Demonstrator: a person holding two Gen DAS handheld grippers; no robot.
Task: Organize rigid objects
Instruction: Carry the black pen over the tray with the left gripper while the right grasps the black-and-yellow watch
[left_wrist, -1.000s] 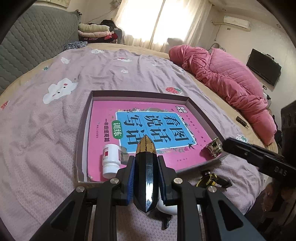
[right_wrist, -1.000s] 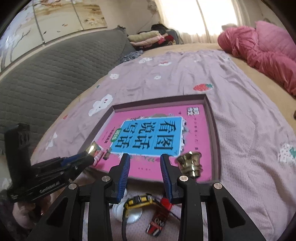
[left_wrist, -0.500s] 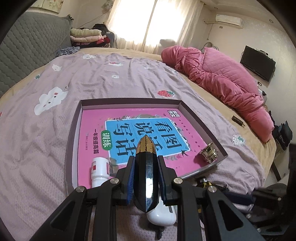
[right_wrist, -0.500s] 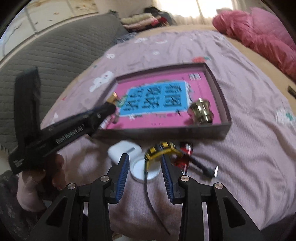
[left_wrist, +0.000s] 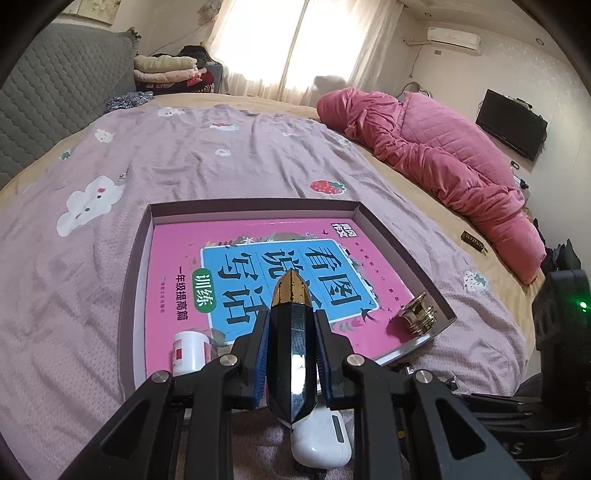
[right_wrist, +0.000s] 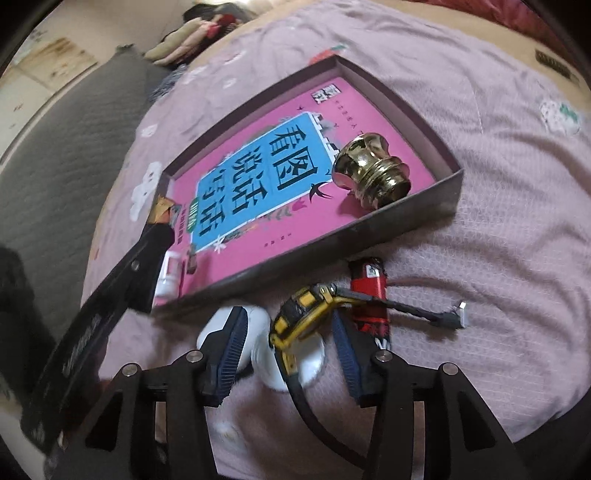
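Roughly halfway — two pieces boxed, one in the air, a cluster left outside

Already lying in the shallow box (left_wrist: 135, 266), on top of the pink book (left_wrist: 177, 243): a white bottle (left_wrist: 189, 350) on its side near the front left corner and a brass knob (right_wrist: 372, 173) by the front right corner. Well apart, both inside the rim.

Clamped in the left gripper (left_wrist: 291, 325): a black faceted piece with a gold tip (left_wrist: 291, 350), jaws tight on its flanks, tip hanging over the near part of the box. Judged to be the next item in, not yet set down.

Outside the box, on the bedspread (left_wrist: 221, 166) just beside the front wall: a white earbud case (left_wrist: 321, 439), a white round lid (right_wrist: 303, 363), a yellow-and-black gadget (right_wrist: 299, 317), a red-and-black cylinder (right_wrist: 369, 291) and a black cable with a plug (right_wrist: 436, 315). Touching or overlapping one another — hard to separate by eye.

Over that cluster, the right gripper (right_wrist: 287, 321): jaws apart, just been opening, the yellow-and-black gadget between them with daylight on both sides, so nothing gripped.

Left to do, by this reading: release the black piece into the box, then bring in the five loose items.
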